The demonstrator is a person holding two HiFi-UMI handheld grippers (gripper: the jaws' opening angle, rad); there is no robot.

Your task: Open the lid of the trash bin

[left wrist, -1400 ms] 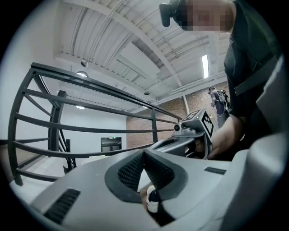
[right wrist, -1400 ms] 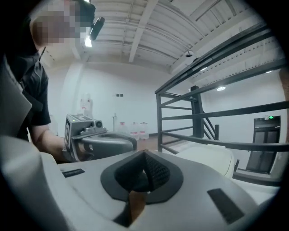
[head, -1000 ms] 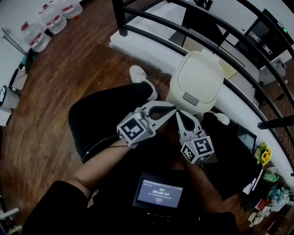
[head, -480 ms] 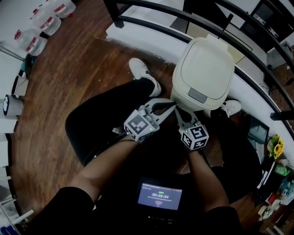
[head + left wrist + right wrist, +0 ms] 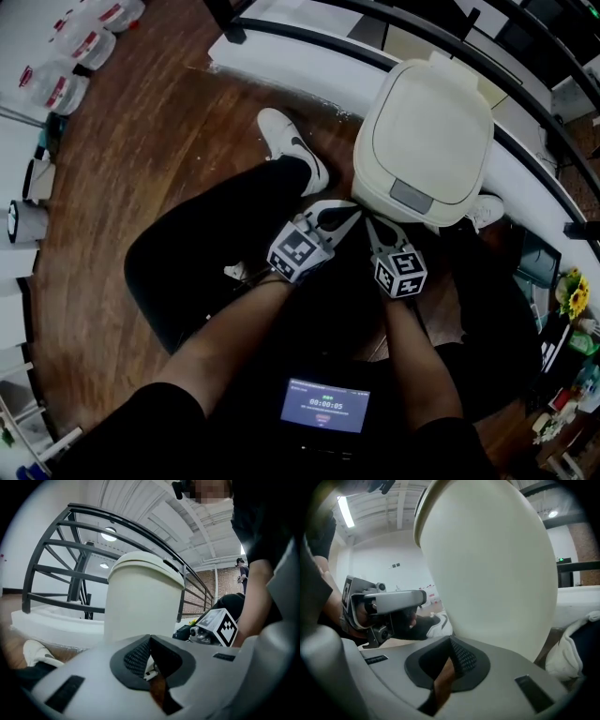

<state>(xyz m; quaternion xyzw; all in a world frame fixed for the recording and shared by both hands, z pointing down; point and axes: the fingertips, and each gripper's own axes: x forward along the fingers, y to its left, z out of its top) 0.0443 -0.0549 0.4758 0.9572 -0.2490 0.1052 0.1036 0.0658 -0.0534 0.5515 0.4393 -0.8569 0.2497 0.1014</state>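
A cream trash bin (image 5: pixel 427 141) stands on the wooden floor, its lid down, with a grey push latch (image 5: pixel 411 197) at the near edge. Both grippers are held side by side just short of the bin's front, below the latch. The left gripper (image 5: pixel 353 213) is shut with nothing in it, its tip pointing at the bin's base. Beside it, the right gripper (image 5: pixel 369 223) is also shut and empty. In the left gripper view the bin (image 5: pixel 140 597) rises beyond the shut jaws. The bin's wall (image 5: pixel 487 569) fills the right gripper view, very close.
A black railing (image 5: pixel 525 56) and a white ledge (image 5: pixel 309 66) curve behind the bin. A person's dark legs and white shoe (image 5: pixel 291 145) lie left of it. Water bottles (image 5: pixel 56 84) stand at the far left. A screen device (image 5: pixel 325 405) hangs at the chest.
The bin has come nearer in the head view. Both shut grippers have drawn closer together and up to the bin's front.
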